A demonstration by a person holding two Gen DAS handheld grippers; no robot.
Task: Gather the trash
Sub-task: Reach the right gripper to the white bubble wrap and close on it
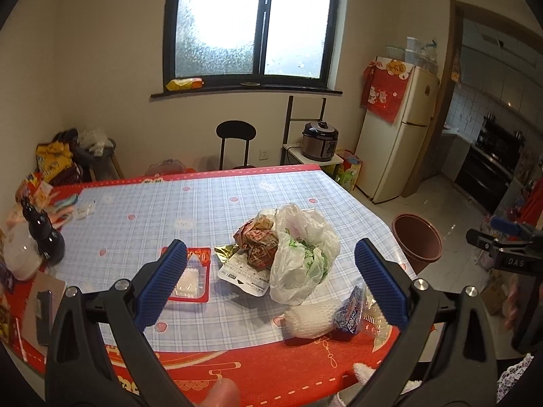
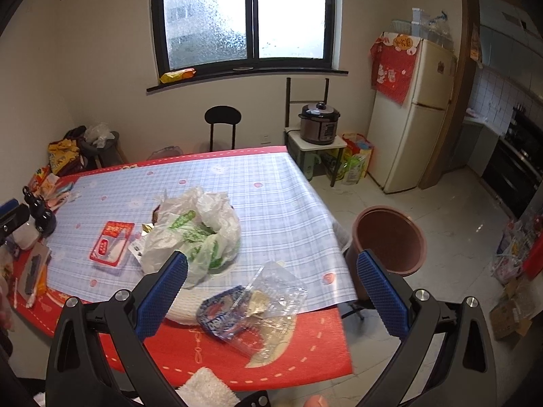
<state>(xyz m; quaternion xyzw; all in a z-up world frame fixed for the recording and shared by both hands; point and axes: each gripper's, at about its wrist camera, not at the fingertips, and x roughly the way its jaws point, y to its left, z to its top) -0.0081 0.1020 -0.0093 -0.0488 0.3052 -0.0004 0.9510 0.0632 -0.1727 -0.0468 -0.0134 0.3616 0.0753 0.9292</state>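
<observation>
Trash is lying heaped mid-table: a white plastic bag (image 1: 302,254) is sagging over crumpled red wrappers (image 1: 258,240), beside a red tray (image 1: 191,276) holding a white block. Off the table's right edge, a brown bin (image 2: 388,239) is standing on the floor. Both grippers, left gripper (image 1: 271,283) and right gripper (image 2: 271,288), are hovering with jaws spread, gripping nothing. Only the right view is showing the clear plastic packet (image 2: 268,300) fully, lying near the table's front edge.

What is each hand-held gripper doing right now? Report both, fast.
Left hand-held gripper: open, holding nothing, above the white plastic bag.
Right hand-held gripper: open, holding nothing, above the clear plastic wrapper.
</observation>
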